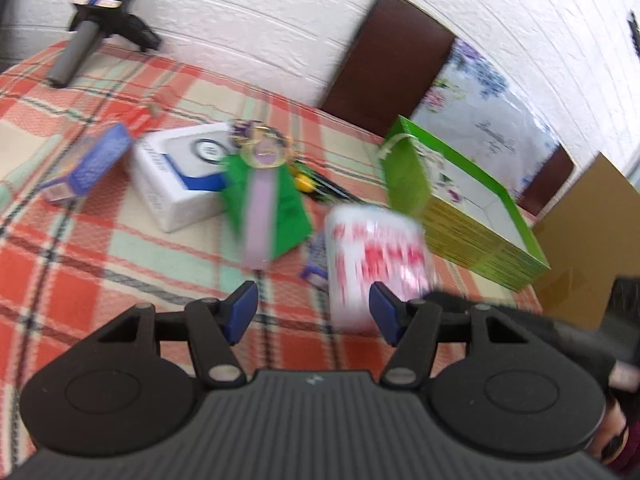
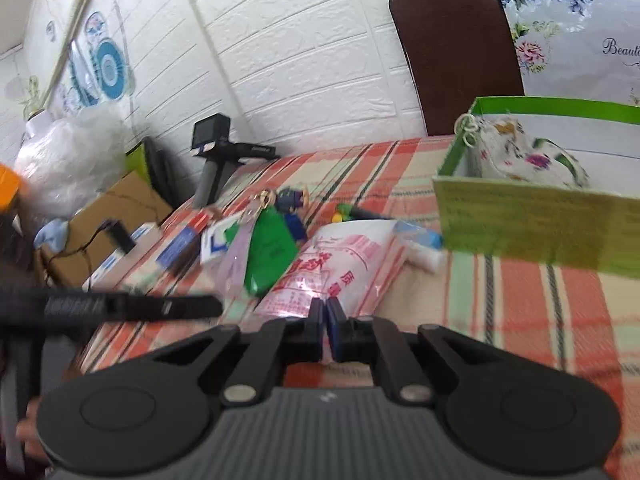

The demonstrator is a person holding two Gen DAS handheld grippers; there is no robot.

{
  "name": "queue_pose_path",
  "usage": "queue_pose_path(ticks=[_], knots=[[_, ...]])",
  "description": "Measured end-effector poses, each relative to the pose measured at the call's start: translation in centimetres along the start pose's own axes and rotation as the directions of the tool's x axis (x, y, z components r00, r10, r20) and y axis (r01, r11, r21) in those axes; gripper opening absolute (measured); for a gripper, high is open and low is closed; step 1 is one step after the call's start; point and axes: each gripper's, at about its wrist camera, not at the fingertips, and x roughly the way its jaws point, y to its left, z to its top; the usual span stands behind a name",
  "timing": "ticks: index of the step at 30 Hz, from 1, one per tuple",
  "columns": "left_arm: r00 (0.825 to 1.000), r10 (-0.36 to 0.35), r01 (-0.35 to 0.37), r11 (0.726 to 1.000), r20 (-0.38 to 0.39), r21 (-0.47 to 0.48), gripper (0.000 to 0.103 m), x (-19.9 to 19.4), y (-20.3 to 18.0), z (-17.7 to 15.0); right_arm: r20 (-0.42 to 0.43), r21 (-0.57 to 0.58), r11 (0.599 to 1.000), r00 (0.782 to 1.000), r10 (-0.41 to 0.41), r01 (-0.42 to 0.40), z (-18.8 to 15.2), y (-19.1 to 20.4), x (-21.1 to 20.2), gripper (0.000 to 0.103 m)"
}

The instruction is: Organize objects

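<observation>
Right gripper point(image 2: 325, 322): fingers pressed together on the near edge of the white packet with red print point(image 2: 340, 268). The pinch looks to have caught the plastic film, though the contact point is partly hidden behind the fingers. An edge grip suits a soft, flat packet that offers no rigid body to clamp.

Left gripper point(image 1: 314, 312): fingers spread wide, holding nothing. In its view the same packet point(image 1: 374, 256) appears blurred, just ahead of the right-hand finger and not between the two.

Location of items: the packet lies on the plaid-covered counter point(image 2: 532, 320), near the green open-topped box point(image 2: 532, 224). The box already holds a floral cloth pouch point(image 2: 524, 152), which suggests it is the collecting place and explains why the packet is gripped on the side away from it, ready to be carried forward.

Remaining loose items, left of the packet: a green tag with lilac ribbon point(image 1: 266, 200), a white carton point(image 1: 180, 176) and a blue carton point(image 1: 90, 164), grouped close together. A small camera on a tripod point(image 1: 100, 12) stands at the far edge.

Assessment: sorting is at an early stage; most items are outside the box.
</observation>
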Motion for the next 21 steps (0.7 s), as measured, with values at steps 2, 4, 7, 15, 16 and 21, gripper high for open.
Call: queue_pose_path(ticks=[2, 4, 7, 15, 16, 21], knots=[[0.999, -0.034, 0.034, 0.999, -0.021, 0.024, 0.063, 0.5, -1.1, -0.1, -0.009, -0.023, 1.000, 1.000, -0.015, 0.015, -1.3, -0.4, -2.1, 0.004], [0.996, -0.066, 0.069, 0.997, -0.058, 0.043, 0.063, 1.3, -2.2, -0.3, -0.031, -0.019, 0.999, 0.999, -0.037, 0.036, -2.5, -1.2, -3.6, 0.005], [0.986, -0.109, 0.118, 0.991, -0.129, 0.059, 0.063, 2.9, -3.8, -1.0, -0.037, 0.033, 0.999, 0.999, -0.038, 0.039, -3.9, -2.5, -4.8, 0.035], [0.969, -0.106, 0.119, 0.992, -0.225, 0.047, 0.061, 5.3, -5.0, -3.0, -0.072, -0.153, 0.988, 0.996, -0.047, 0.035, -5.1, -0.6, -1.7, 0.073], [0.967, -0.116, 0.128, 0.991, -0.226, 0.038, 0.056, 5.3, -5.0, -3.0, -0.063, -0.174, 0.984, 0.996, -0.058, 0.047, -5.5, -0.3, -1.2, 0.072], [0.975, -0.127, 0.138, 0.989, -0.182, 0.052, 0.053, 4.4, -6.2, -2.2, 0.029, -0.290, 0.951, 0.994, -0.103, 0.107, -6.3, 2.2, -1.7, 0.038]])
